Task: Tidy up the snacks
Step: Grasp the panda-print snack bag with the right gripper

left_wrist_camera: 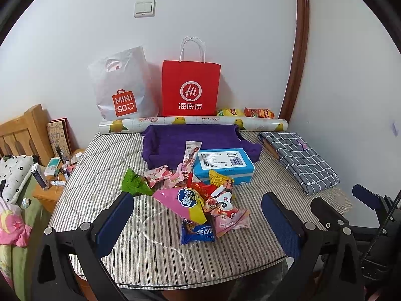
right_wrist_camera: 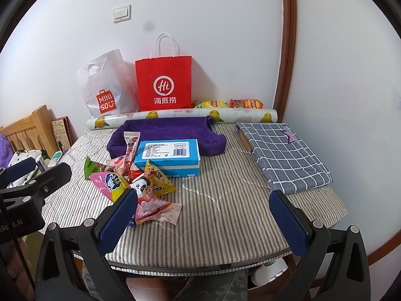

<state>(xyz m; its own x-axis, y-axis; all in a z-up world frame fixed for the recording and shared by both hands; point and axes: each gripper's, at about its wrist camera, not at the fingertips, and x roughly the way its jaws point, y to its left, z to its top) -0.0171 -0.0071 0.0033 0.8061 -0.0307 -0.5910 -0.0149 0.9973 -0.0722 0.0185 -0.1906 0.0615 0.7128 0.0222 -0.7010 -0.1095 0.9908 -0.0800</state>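
Note:
A heap of small snack packets (left_wrist_camera: pixel 200 195) (right_wrist_camera: pixel 140 183) lies on the striped pad (left_wrist_camera: pixel 155 245) (right_wrist_camera: pixel 220 200), in front of a blue box (left_wrist_camera: pixel 224 164) (right_wrist_camera: pixel 169 155). Behind them sits a purple fabric basket (left_wrist_camera: pixel 175 138) (right_wrist_camera: pixel 170 128). My left gripper (left_wrist_camera: pixel 198 222) is open just short of the heap, with a blue wrapper and a pink packet between its pads. My right gripper (right_wrist_camera: pixel 203 215) is open over bare pad, the heap by its left finger (right_wrist_camera: pixel 117 222). Neither holds anything.
A red paper bag (left_wrist_camera: pixel 190 90) (right_wrist_camera: pixel 164 82) and a white plastic bag (left_wrist_camera: pixel 120 87) (right_wrist_camera: pixel 105 87) stand against the wall. A patterned roll (left_wrist_camera: pixel 193 123) (right_wrist_camera: pixel 183 116) and two chip bags (left_wrist_camera: pixel 244 112) (right_wrist_camera: pixel 228 104) lie behind the basket. Folded checked cloth (left_wrist_camera: pixel 300 158) (right_wrist_camera: pixel 283 153) sits right.

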